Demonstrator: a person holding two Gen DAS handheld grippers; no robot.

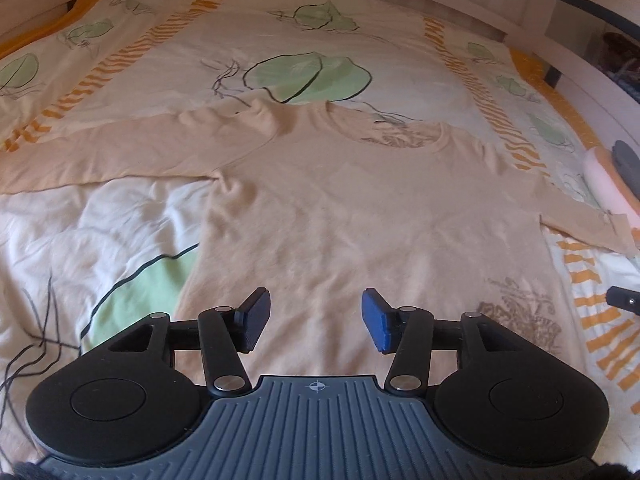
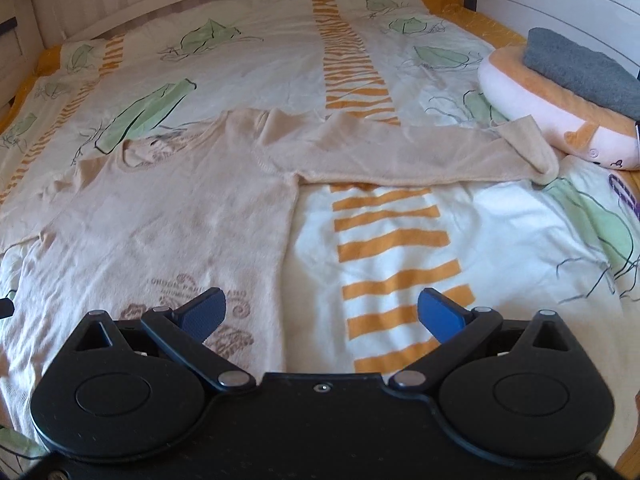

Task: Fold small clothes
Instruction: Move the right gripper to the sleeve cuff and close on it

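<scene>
Item: long-sleeved top (image 1: pixel 360 208), pale peach knit, faded brown print near the hem (image 1: pixel 520 320). Lies flat and face up on the bed cover (image 1: pixel 120 232), hem nearest the cameras, round neckline (image 1: pixel 392 136) farthest. Both sleeves are spread sideways: one sleeve (image 1: pixel 100 152) runs out to the left edge of the left wrist view; the other sleeve (image 2: pixel 400 156) runs out toward the cushion, its cuff (image 2: pixel 536 148) lying just beside it. Light creases across the body and at the armpits.

Bed cover: white, with green leaf shapes and orange striped bands (image 2: pixel 384 240); wrinkled beside the top.

Cushion (image 2: pixel 560 120): round, pink and orange, at the far right edge of the bed, with a folded grey cloth (image 2: pixel 580 68) lying on it.

Left gripper (image 1: pixel 316 316): above the lower middle of the top, fingers spread apart, nothing between them.

Right gripper (image 2: pixel 322 312): above the top's side edge by the hem, fingers spread wider, nothing between them; one blue pad (image 2: pixel 204 312) over the print, the other over the orange bands.
</scene>
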